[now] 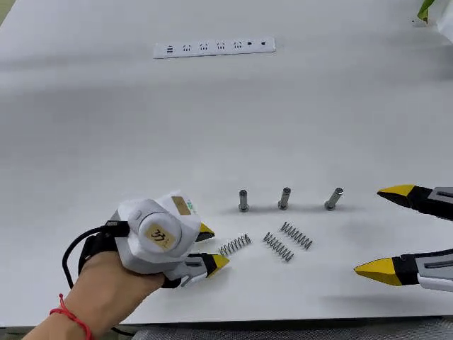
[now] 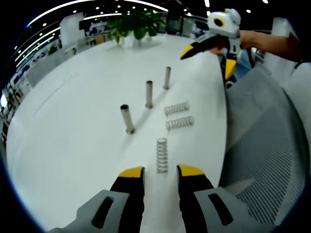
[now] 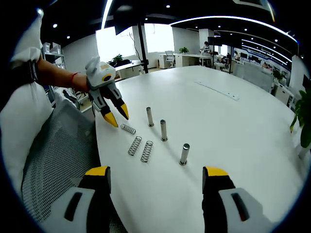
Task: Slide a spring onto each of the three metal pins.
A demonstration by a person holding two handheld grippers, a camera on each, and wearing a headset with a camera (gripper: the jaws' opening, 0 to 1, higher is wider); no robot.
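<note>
My left gripper (image 2: 161,171), white-bodied with yellow-tipped black jaws, sits low near the front edge of the smooth white table (image 1: 106,127), its jaws parted a little and pinching nothing. The near end of the first small steel coil spring (image 2: 162,155) lies right at the gap between my tips; I cannot tell whether it touches either one. My right gripper (image 1: 369,229) hangs off to the right at about the same depth, jaws spread wide and empty, well apart from the parts. Just to the right of the first spring and a touch farther out lie the second coil spring (image 1: 278,246) and the third coil spring (image 1: 296,235), flat on the table, side by side and near each other. Behind all three springs, the short grey metal pins stand upright in a row, each with its shaft bare: the left pin (image 1: 243,200), the middle pin (image 1: 284,198) and the right pin (image 1: 334,198). Far across the table lies a long white power strip (image 1: 214,47).
</note>
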